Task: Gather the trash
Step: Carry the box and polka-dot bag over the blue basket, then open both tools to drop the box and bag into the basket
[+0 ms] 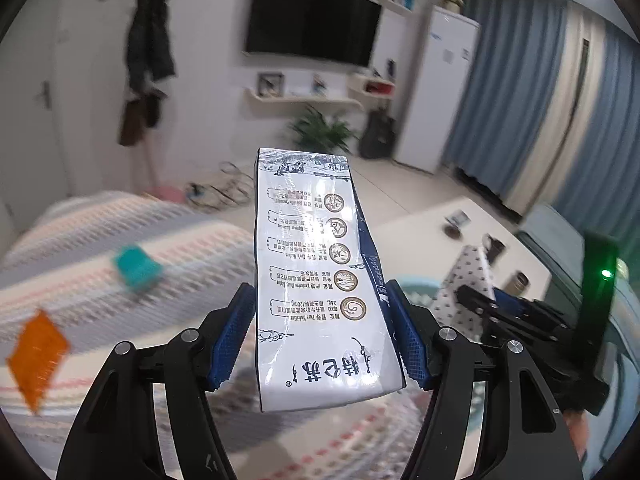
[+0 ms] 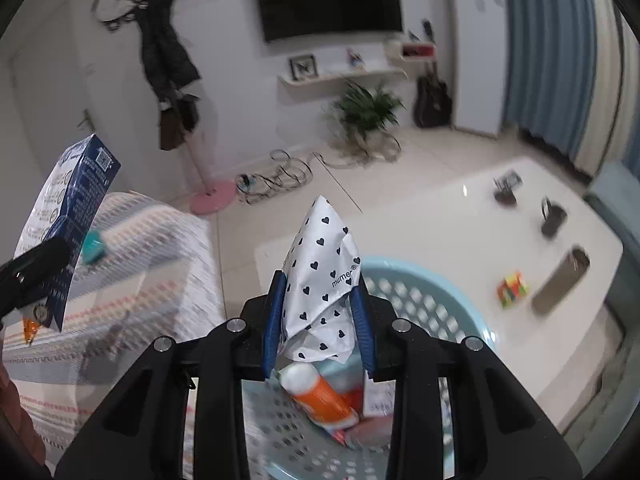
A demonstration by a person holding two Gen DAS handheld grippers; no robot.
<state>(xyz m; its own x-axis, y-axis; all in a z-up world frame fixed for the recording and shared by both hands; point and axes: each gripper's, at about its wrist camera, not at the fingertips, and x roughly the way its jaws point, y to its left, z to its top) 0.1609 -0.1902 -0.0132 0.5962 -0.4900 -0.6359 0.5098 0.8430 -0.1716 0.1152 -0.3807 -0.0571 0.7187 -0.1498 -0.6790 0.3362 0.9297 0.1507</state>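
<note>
My left gripper (image 1: 320, 312) is shut on a white and blue milk carton (image 1: 316, 264) and holds it in the air above the striped bed; the carton also shows at the left of the right wrist view (image 2: 68, 216). My right gripper (image 2: 320, 312) is shut on a crumpled white wrapper with black hearts (image 2: 324, 276), held just above a light blue perforated basket (image 2: 424, 296). An orange and white bottle (image 2: 320, 396) and other trash lie in the basket. The wrapper and right gripper show at the right of the left wrist view (image 1: 468, 280).
A striped bedspread (image 1: 100, 280) carries a teal object (image 1: 136, 268) and an orange wrapper (image 1: 36, 352). A white low table (image 2: 460, 224) holds a puzzle cube (image 2: 512, 290), a cylindrical flask (image 2: 560, 286) and dark cups. Cables and a pink fan base (image 2: 212, 196) lie on the floor.
</note>
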